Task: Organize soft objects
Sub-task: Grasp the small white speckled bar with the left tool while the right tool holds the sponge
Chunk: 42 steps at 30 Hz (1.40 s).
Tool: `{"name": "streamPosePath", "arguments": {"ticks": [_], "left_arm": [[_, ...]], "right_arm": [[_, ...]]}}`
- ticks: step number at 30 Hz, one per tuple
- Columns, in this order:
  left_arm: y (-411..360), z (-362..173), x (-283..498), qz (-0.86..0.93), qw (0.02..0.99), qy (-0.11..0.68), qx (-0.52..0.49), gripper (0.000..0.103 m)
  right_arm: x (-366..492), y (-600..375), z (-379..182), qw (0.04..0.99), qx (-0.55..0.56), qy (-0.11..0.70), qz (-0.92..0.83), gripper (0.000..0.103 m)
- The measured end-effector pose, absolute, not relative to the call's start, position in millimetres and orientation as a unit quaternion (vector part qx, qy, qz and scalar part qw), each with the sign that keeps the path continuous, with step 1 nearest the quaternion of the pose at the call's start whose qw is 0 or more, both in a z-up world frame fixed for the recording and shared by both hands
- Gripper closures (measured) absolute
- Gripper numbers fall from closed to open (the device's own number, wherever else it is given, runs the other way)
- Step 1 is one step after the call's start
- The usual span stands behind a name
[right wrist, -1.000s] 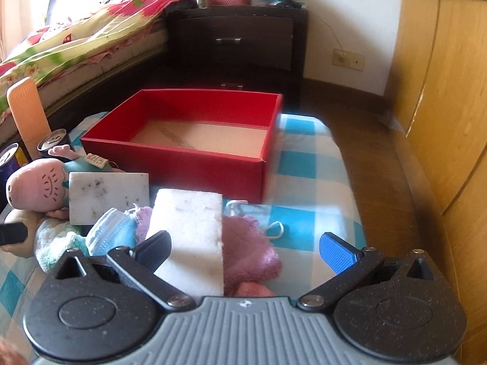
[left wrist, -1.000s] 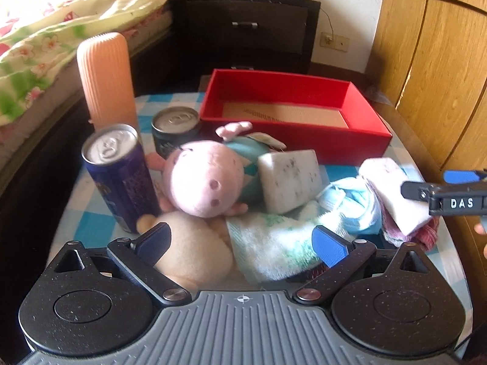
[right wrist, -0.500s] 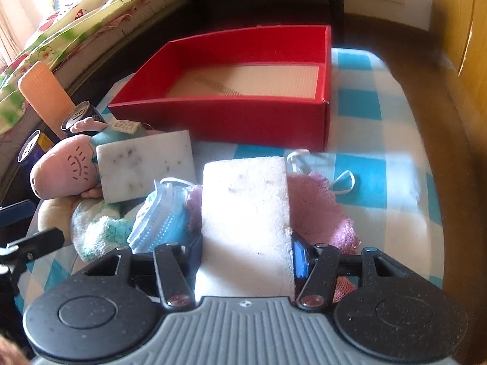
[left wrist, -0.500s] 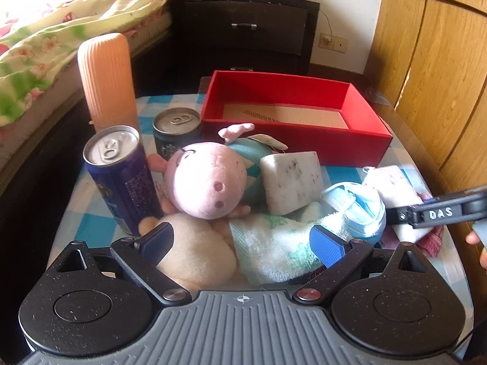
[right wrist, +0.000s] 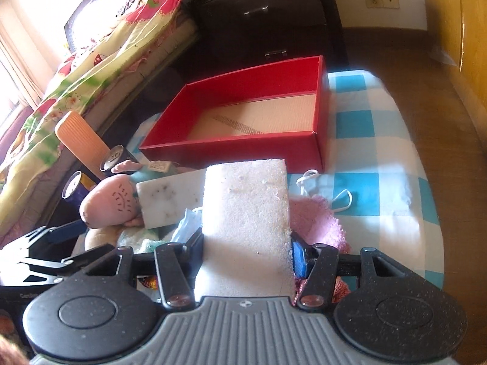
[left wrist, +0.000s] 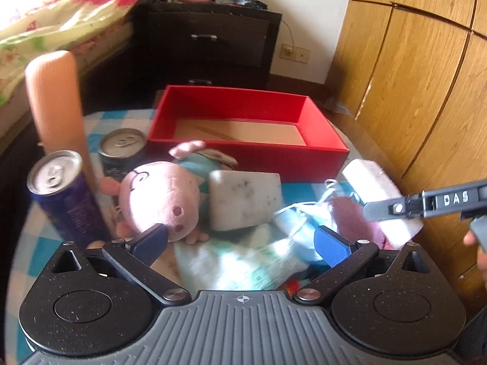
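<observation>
The white sponge (right wrist: 246,225) lies lengthwise along the right gripper (right wrist: 247,251), its long axis running straight out from the fingers toward the red box (right wrist: 319,140), its far end tipped slightly upward. The jaws are closed snugly against the sponge's two long sides, near its rear half. It sits above the pink cloth (right wrist: 316,222) and the blue face mask (right wrist: 188,223). The left gripper (left wrist: 240,245) is level and low over the pale towel (left wrist: 243,261), jaws wide apart and holding nothing, with the pink pig toy (left wrist: 158,197) just beyond its left finger.
</observation>
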<state>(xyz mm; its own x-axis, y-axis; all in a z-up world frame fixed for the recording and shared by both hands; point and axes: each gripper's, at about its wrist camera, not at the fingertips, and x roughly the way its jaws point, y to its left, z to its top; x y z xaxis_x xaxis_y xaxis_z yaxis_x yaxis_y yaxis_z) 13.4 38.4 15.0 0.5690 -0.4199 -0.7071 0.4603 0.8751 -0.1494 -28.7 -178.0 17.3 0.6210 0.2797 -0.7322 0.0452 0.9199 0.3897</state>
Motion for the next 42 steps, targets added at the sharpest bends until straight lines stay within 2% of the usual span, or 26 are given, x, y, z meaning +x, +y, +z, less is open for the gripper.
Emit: {"name": "streamPosePath", "arguments": {"ticks": [1, 4, 8, 12, 13, 17, 20, 21, 23, 24, 28, 30, 32, 34, 36, 42], "left_arm": [[36, 15, 17, -0.246, 0.884, 0.397, 0.018, 0.006], [39, 26, 15, -0.255, 0.89, 0.378, -0.004, 0.016], [45, 33, 10, -0.235, 0.908, 0.347, 0.022, 0.009], [44, 20, 25, -0.184, 0.906, 0.378, 0.043, 0.014], [43, 20, 30, -0.183, 0.906, 0.379, 0.05, 0.017], [40, 32, 56, -0.204, 0.892, 0.39, 0.107, 0.019], [57, 32, 62, -0.195, 0.883, 0.412, 0.106, 0.023], [64, 31, 64, -0.191, 0.881, 0.422, 0.094, 0.026], [75, 29, 61, -0.187, 0.876, 0.439, 0.067, 0.04], [77, 29, 55, -0.193, 0.874, 0.442, 0.059, 0.041], [61, 33, 17, -0.252, 0.867, 0.421, 0.086, 0.028], [42, 29, 6, -0.286, 0.857, 0.415, 0.106, 0.025], [21, 22, 1, -0.297, 0.851, 0.41, 0.141, 0.027], [7, 16, 4, -0.296, 0.847, 0.412, 0.16, 0.036], [0, 14, 9, -0.31, 0.839, 0.421, 0.152, 0.035], [-21, -15, 18, -0.33, 0.801, 0.445, 0.227, 0.034]], "right_arm": [[-28, -178, 16, 0.877, 0.197, 0.432, 0.07, 0.07], [-30, -177, 14, 0.877, 0.195, 0.434, 0.071, 0.07], [-32, -180, 15, 0.876, 0.199, 0.432, 0.077, 0.07], [-31, -178, 17, 0.877, 0.199, 0.43, 0.083, 0.07], [-31, -176, 17, 0.877, 0.198, 0.429, 0.085, 0.07], [-31, -172, 16, 0.876, 0.195, 0.433, 0.089, 0.07], [-30, -170, 14, 0.874, 0.194, 0.436, 0.093, 0.07], [-30, -169, 14, 0.874, 0.193, 0.436, 0.095, 0.07], [-30, -167, 15, 0.874, 0.191, 0.437, 0.098, 0.07], [-30, -166, 15, 0.874, 0.19, 0.437, 0.1, 0.07], [-33, -164, 16, 0.873, 0.189, 0.437, 0.105, 0.069], [-32, -163, 14, 0.872, 0.19, 0.44, 0.103, 0.069], [-31, -162, 14, 0.87, 0.193, 0.441, 0.106, 0.069], [-33, -160, 15, 0.872, 0.191, 0.439, 0.105, 0.069], [-34, -160, 17, 0.873, 0.19, 0.437, 0.107, 0.069], [-34, -170, 16, 0.871, 0.198, 0.437, 0.101, 0.069]]}}
